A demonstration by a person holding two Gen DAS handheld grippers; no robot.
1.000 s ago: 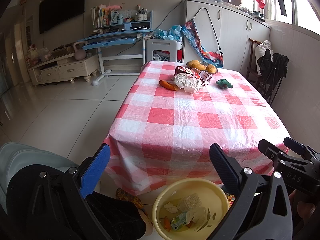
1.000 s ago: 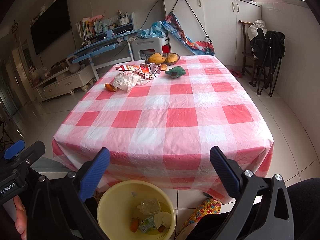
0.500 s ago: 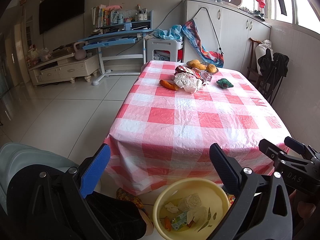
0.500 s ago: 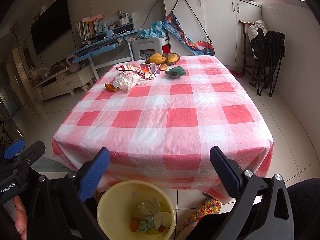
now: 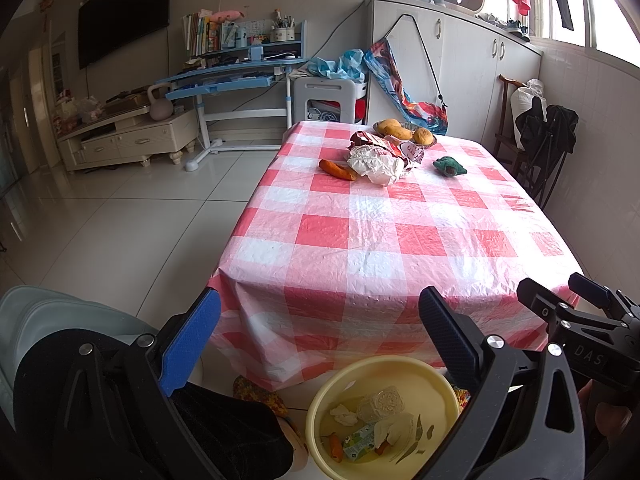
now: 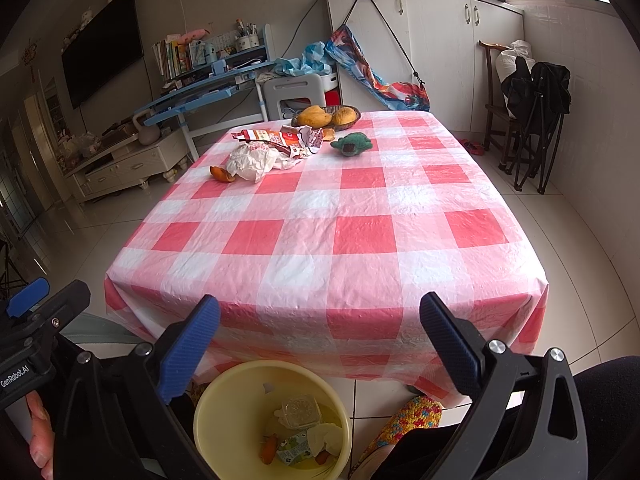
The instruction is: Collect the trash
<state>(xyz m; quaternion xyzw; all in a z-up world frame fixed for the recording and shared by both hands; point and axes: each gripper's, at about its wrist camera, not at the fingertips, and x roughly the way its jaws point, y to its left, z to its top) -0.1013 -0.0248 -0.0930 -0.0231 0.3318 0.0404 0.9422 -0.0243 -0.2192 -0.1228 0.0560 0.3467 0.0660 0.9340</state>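
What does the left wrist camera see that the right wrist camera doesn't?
Only the left view shows the right gripper at its edge and the whole carrot. Only the right view shows the left gripper, held by a hand, and the table's right side with bare floor. Both show the open fingers, the yellow bin of trash, wrappers and the green toy.

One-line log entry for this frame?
stage: between picks | left claw: open, empty | right claw: open, empty | yellow bin: on floor, holds trash | white wrapper: on table, far end
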